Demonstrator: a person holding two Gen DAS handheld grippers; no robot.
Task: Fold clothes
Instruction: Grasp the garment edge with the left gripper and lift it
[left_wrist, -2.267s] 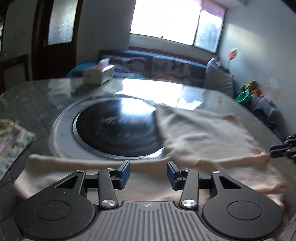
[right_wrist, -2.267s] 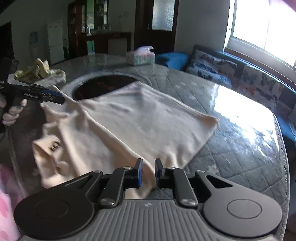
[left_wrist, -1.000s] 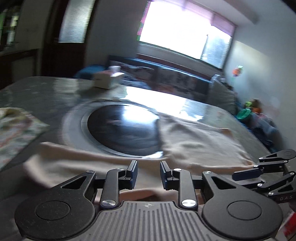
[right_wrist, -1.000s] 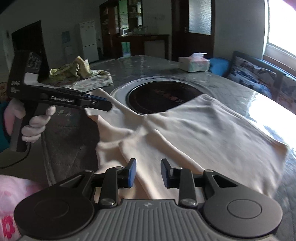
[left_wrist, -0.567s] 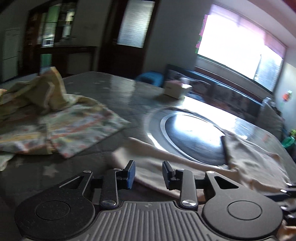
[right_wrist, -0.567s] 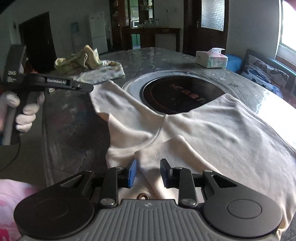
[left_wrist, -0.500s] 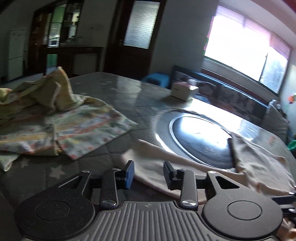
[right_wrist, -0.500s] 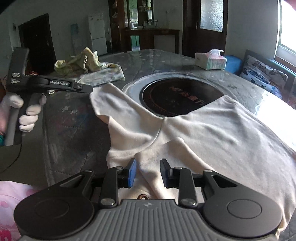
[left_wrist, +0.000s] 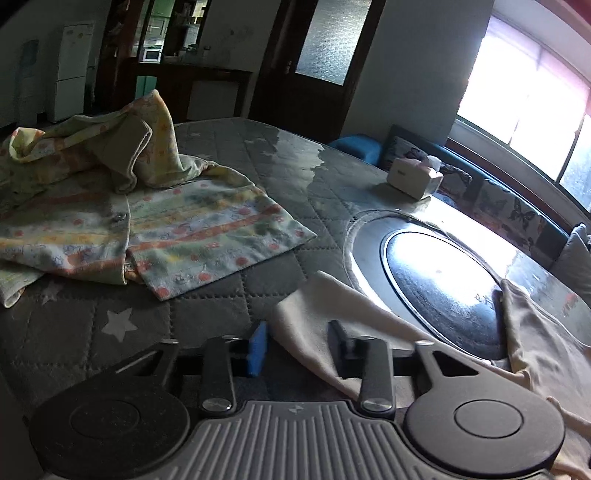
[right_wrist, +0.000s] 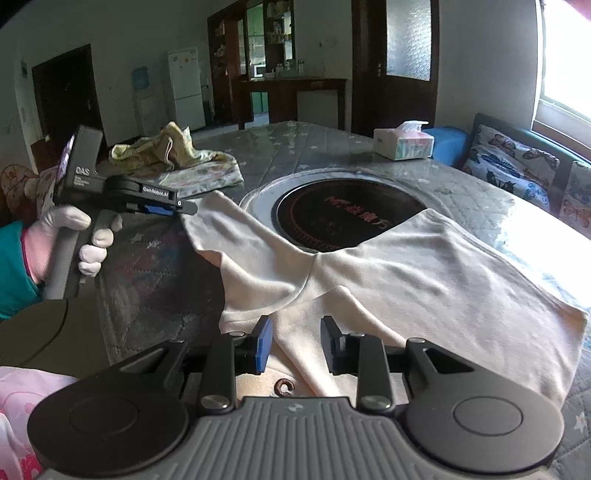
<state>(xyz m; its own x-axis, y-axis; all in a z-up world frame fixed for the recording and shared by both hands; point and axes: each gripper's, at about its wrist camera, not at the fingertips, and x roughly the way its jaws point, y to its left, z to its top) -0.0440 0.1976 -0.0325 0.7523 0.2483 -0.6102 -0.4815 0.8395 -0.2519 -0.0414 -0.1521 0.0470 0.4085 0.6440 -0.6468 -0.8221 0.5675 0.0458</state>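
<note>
A cream garment (right_wrist: 424, 280) lies spread on the quilted table, partly over the round black cooktop. One sleeve (right_wrist: 236, 229) stretches left; its end (left_wrist: 325, 314) lies between the fingers of my left gripper (left_wrist: 298, 343), which is open. The left gripper also shows in the right wrist view (right_wrist: 184, 209), at the sleeve's tip. My right gripper (right_wrist: 295, 341) is open, low over the garment's near edge, with a fold of cloth between its fingers.
A pile of patterned yellow-green clothes (left_wrist: 122, 206) lies on the table's left part, also seen in the right wrist view (right_wrist: 177, 155). A tissue box (right_wrist: 402, 144) stands beyond the round cooktop (right_wrist: 347, 218). A sofa (right_wrist: 517, 162) runs along the window side.
My left gripper swung left to the sleeve's end and opened wider around it. My right gripper opened wider and stayed over the near edge. The sleeve now lies stretched out to the left.
</note>
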